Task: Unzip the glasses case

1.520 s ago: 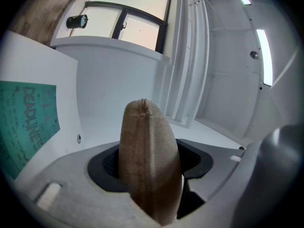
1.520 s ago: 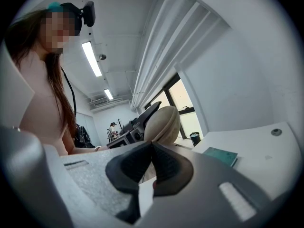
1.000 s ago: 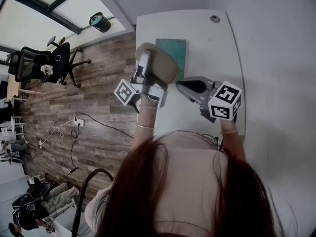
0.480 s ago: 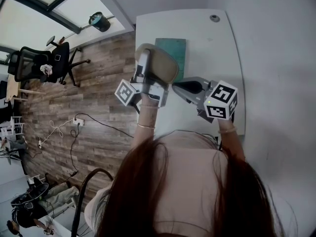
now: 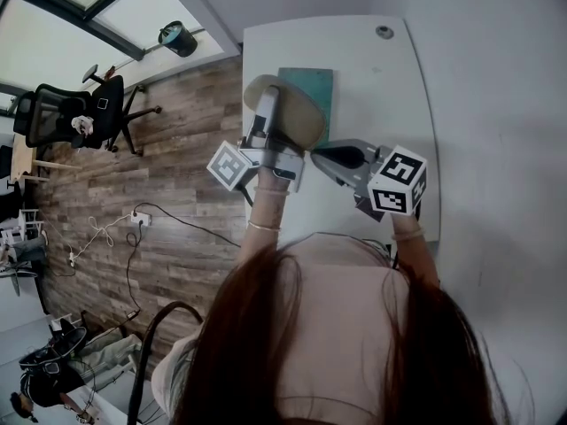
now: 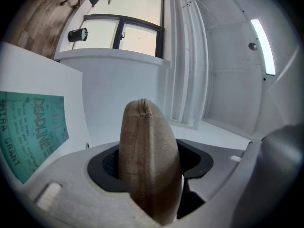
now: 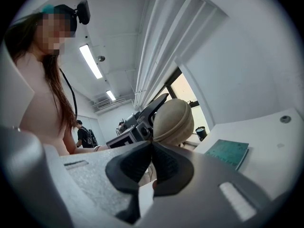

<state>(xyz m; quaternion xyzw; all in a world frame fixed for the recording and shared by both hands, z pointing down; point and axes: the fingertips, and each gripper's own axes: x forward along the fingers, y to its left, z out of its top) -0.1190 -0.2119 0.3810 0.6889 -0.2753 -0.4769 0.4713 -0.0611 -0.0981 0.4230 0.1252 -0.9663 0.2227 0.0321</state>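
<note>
Head view, looking steeply down: a person stands at a white surface (image 5: 376, 87) with a gripper in each hand. Compared with a second ago, the right gripper (image 5: 317, 155) has slid a little leftward, and its tips now sit close under the lower right edge of the tan glasses case (image 5: 297, 118), at about 4 o'clock from it. That suggests the approach to the zipper is nearly finished, though the case looks zipped shut. The left gripper (image 5: 266, 118) holds the case up off the surface, and a teal book (image 5: 312, 85) lies flat beyond it at 12 o'clock. Left gripper view: the case (image 6: 147, 146) stands upright between the two dark pads, which are a moderate width apart and pressed against its sides. Its zipper seam runs up the facing edge to the top, and the book (image 6: 31, 127) lies at 9 o'clock. Right gripper view: the pads are drawn together and meet at the tips, with the rounded case (image 7: 175, 120) directly beyond them at 12 o'clock. No zipper pull can be made out between the pads, so whether they have caught it is uncertain.
</note>
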